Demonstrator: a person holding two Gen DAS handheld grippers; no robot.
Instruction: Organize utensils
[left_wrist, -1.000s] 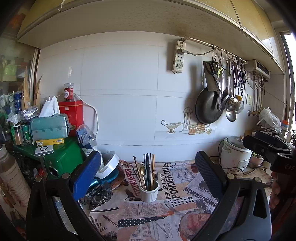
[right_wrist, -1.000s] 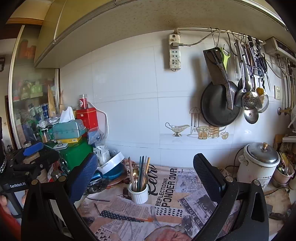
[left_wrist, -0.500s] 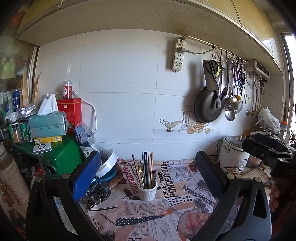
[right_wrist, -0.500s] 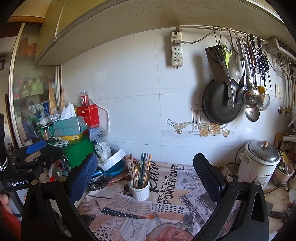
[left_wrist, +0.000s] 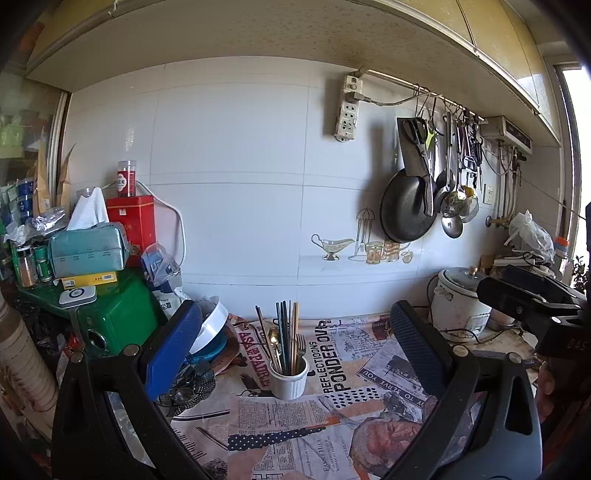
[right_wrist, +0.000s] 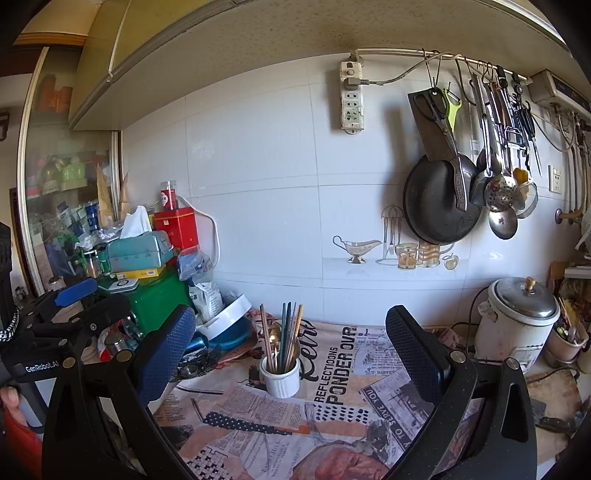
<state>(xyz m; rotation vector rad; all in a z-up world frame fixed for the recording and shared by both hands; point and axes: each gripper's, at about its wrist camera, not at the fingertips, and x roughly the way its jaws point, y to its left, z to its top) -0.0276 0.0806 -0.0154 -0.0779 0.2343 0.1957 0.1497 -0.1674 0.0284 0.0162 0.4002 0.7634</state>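
A white ribbed cup (left_wrist: 289, 378) stands on the newspaper-print cloth (left_wrist: 332, 417) and holds chopsticks, a gold spoon and a fork (left_wrist: 282, 338). It also shows in the right wrist view (right_wrist: 279, 376). My left gripper (left_wrist: 291, 350) is open and empty, held back from the cup with the cup between its fingers in view. My right gripper (right_wrist: 290, 354) is open and empty, also back from the cup. Each gripper shows at the edge of the other's view, the right one (left_wrist: 532, 306) and the left one (right_wrist: 62, 314).
A green box (left_wrist: 114, 317) stacked with a tissue pack and red tin stands at left, with a tilted white lid and blue dishes (left_wrist: 210, 328) beside it. A rice cooker (left_wrist: 461, 299) stands at right. A pan and hanging utensils (left_wrist: 410, 210) are on the wall.
Both views have shifted slightly; the cup sits a little lower and nearer the middle between the fingers. Both grippers stay open and empty.
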